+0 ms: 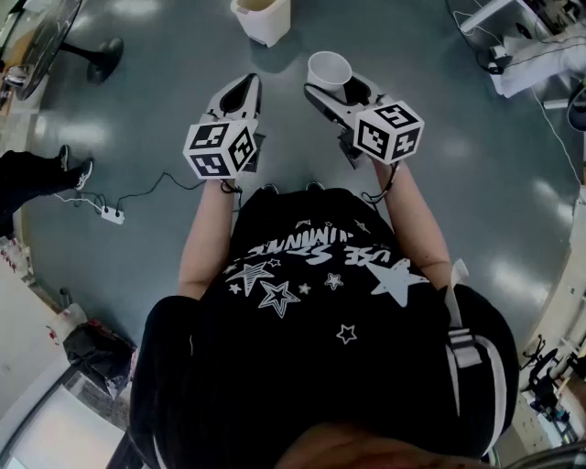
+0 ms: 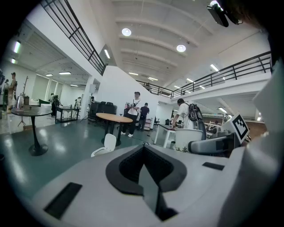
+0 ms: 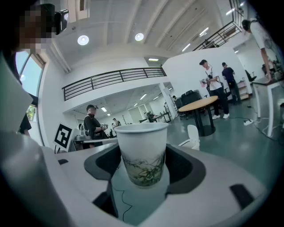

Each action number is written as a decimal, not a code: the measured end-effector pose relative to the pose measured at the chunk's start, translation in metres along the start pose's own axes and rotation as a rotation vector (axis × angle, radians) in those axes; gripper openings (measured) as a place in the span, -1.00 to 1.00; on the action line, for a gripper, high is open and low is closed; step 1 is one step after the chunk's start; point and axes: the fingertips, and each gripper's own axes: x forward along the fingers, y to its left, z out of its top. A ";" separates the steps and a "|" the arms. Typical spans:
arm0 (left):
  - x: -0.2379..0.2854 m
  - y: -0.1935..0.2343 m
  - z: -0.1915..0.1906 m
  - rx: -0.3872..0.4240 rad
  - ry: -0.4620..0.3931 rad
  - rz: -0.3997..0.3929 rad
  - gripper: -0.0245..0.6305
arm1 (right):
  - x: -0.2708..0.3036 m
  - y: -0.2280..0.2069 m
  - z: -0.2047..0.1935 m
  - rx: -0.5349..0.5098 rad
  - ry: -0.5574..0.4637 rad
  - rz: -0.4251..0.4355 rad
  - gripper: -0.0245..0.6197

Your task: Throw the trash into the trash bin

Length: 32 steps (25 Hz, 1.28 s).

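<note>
The paper cup point(image 3: 143, 150) is pinched upright in the right gripper point(image 1: 341, 92). The left gripper point(image 1: 240, 96) is pressed together with nothing in it. The trash bin point(image 1: 263, 18) is seen just ahead. The cup should probably be carried right over the opening before being let go, so it isn't bounced off the rim.

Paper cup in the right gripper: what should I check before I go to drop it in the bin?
1. Paper cup held between the jaws of the right gripper: ok.
2. Cup upright, mouth up: ok.
3. Trash bin in sight on the floor ahead, top open: ok.
4. Cup above the bin: not ok; the bin stands further ahead, apart from it.
5. Left gripper shut, empty, beside the cup without touching it: ok.
6. Floor between the cup and the bin free of obstacles: ok.
</note>
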 end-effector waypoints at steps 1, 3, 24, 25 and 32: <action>0.002 -0.003 0.000 -0.003 -0.003 0.011 -0.89 | -0.005 -0.005 -0.001 -0.002 0.011 0.007 0.07; 0.007 -0.009 0.001 -0.010 -0.011 0.032 -0.89 | -0.013 -0.016 -0.001 -0.004 0.027 0.015 0.07; 0.082 0.032 0.016 -0.007 0.005 -0.008 -0.89 | 0.035 -0.088 0.021 0.032 0.042 -0.052 0.07; 0.088 0.040 0.020 -0.011 0.001 -0.009 -0.89 | 0.043 -0.091 0.026 0.031 0.039 -0.056 0.07; 0.135 0.085 0.045 -0.032 -0.003 -0.016 -0.89 | 0.091 -0.124 0.053 0.062 0.039 -0.094 0.07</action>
